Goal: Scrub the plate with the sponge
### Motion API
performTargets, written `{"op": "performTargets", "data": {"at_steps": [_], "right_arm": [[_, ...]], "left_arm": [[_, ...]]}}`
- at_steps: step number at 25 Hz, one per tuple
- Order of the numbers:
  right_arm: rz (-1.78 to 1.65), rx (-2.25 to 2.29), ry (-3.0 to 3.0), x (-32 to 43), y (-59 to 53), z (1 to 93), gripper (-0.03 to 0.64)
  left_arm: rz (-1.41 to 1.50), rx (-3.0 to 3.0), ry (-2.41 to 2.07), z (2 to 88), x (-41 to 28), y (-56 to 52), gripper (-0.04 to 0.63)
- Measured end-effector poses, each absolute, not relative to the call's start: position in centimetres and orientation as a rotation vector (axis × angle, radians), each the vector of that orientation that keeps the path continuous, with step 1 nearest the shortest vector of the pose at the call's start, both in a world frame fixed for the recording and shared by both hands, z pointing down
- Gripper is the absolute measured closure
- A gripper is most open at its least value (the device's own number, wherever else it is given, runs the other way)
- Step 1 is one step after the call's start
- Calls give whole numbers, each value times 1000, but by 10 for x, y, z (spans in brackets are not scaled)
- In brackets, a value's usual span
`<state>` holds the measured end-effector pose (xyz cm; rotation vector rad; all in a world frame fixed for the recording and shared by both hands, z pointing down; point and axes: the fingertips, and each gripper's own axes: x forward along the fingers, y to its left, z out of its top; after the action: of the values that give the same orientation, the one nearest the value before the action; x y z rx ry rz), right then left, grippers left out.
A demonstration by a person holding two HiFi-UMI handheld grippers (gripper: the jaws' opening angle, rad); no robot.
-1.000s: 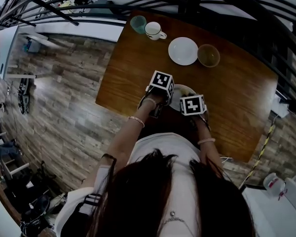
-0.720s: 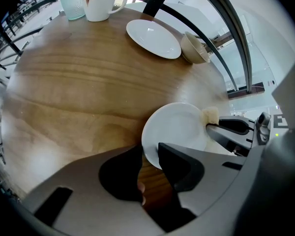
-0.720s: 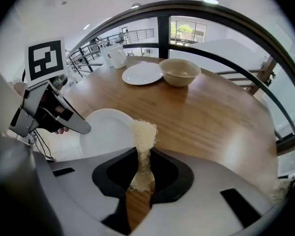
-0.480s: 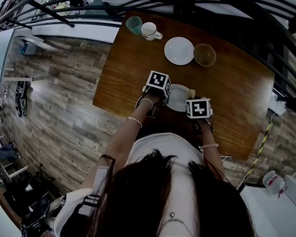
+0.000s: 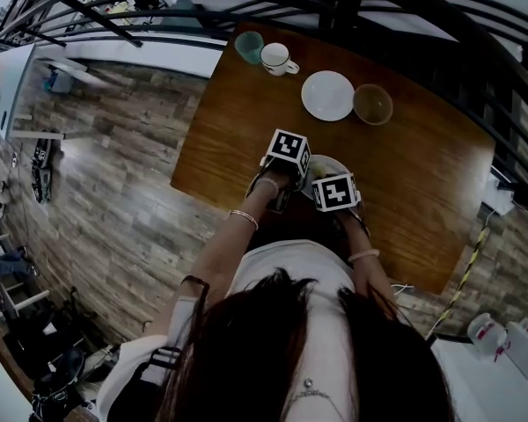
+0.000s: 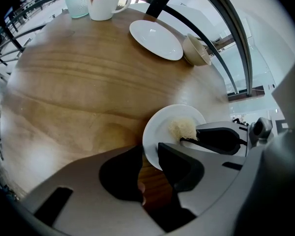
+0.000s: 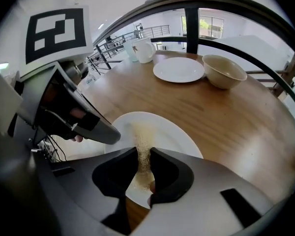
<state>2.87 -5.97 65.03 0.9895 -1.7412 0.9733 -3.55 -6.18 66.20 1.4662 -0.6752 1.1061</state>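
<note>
We steady plate (image 6: 160,129) at near edge of table (image 5: 405,174), left hand-held gripper (image 6: 148,150) clamped on rim. Right hand-held gripper (image 7: 143,154) pinches sponge (image 7: 140,132) against plate. Plate likely stiff, slick, breakable: grip rim. Sponge soft: pinch mid-body.

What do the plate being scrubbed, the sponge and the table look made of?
The plate looks like glazed ceramic: white and glossy, though melamine is possible. The sponge is pale and fibrous, more like loofah than foam. The table is wood or veneer, with visible grain and a satin sheen.
</note>
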Motion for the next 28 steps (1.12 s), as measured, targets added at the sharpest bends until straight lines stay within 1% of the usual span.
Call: {"op": "performTargets", "data": {"at_steps": [8,13,16,24,28], "right_arm": [[984,1095,-1640,91,-41,646,528],[997,1147,-1609,105,-31,640,529],[992,1104,-1627,89,-28,643,529],[915,896,-1773,8,-31,642,528],[939,892,-1744,12,-23,643,528]], "left_arm": [[1111,1467,-674,663,-36,-62,483],[1111,1467,-677,664,-37,-60,483],[1106,1468,-683,665,-37,-62,483],[1105,1464,-694,666,-37,-61,489],[1106,1468,-690,664,-36,-62,489]]}}
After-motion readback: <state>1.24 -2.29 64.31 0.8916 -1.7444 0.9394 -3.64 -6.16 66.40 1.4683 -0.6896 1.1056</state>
